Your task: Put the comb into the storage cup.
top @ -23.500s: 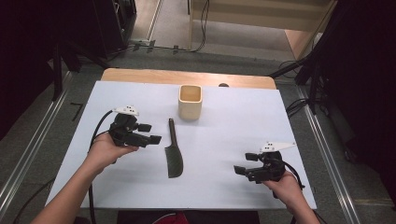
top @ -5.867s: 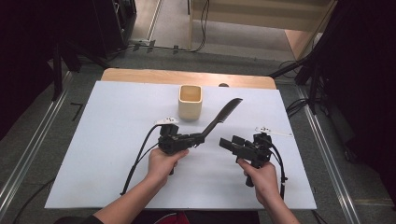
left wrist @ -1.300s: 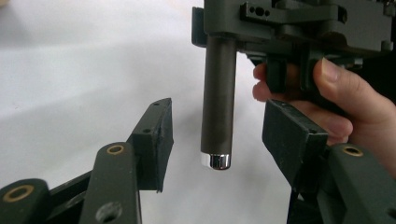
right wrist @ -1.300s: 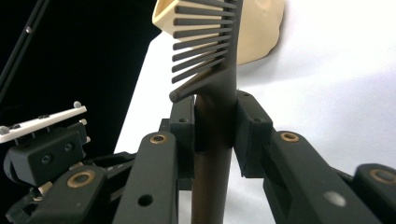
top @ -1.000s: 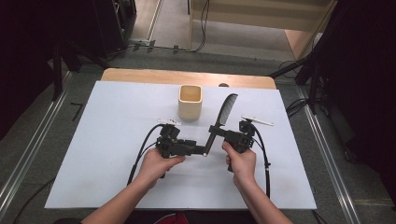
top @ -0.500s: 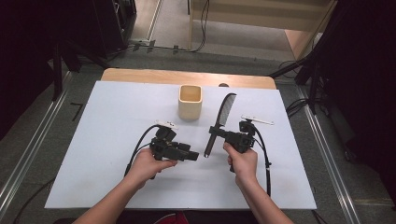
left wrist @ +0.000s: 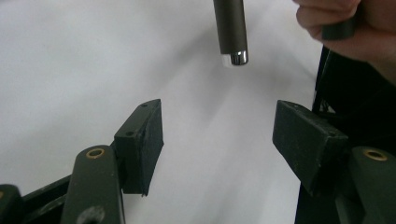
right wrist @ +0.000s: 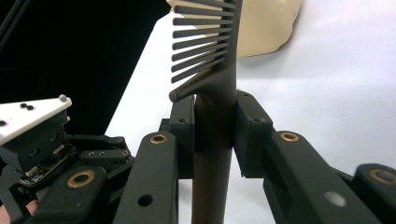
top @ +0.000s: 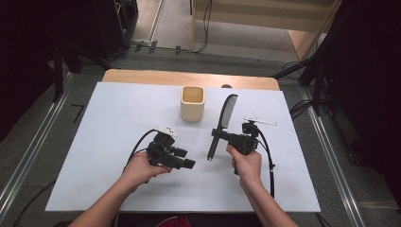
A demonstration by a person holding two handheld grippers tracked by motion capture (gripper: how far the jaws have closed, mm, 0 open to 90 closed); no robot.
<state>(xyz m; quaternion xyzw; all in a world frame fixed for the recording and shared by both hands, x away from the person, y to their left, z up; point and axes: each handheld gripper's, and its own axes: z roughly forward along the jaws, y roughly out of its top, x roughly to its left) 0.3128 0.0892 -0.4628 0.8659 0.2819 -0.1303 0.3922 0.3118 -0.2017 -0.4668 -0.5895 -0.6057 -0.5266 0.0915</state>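
Note:
A dark wide-toothed comb (top: pixel 223 122) is held above the table by my right gripper (top: pixel 218 136), which is shut on its handle (right wrist: pixel 212 154). The teeth (right wrist: pixel 201 42) point away from the person, toward the beige cup (top: pixel 192 102). My left gripper (top: pixel 190 164) is lower and to the left of the comb, apart from it. Its jaws have just been opening and stand open with nothing between them (left wrist: pixel 217 140). The handle's silver-tipped end (left wrist: pixel 232 35) hangs beyond them, untouched.
The white sheet (top: pixel 118 109) covers the table; a wooden strip (top: pixel 142 75) shows along its far edge. The cup stands at the far centre. The right hand (left wrist: pixel 345 23) is close to the left gripper's right pad (left wrist: pixel 303 140). Cables trail from both grippers.
The left gripper has let go of the comb's handle end and drawn back toward the lower left. The comb stays in the right gripper, now more nearly in line with the cup.

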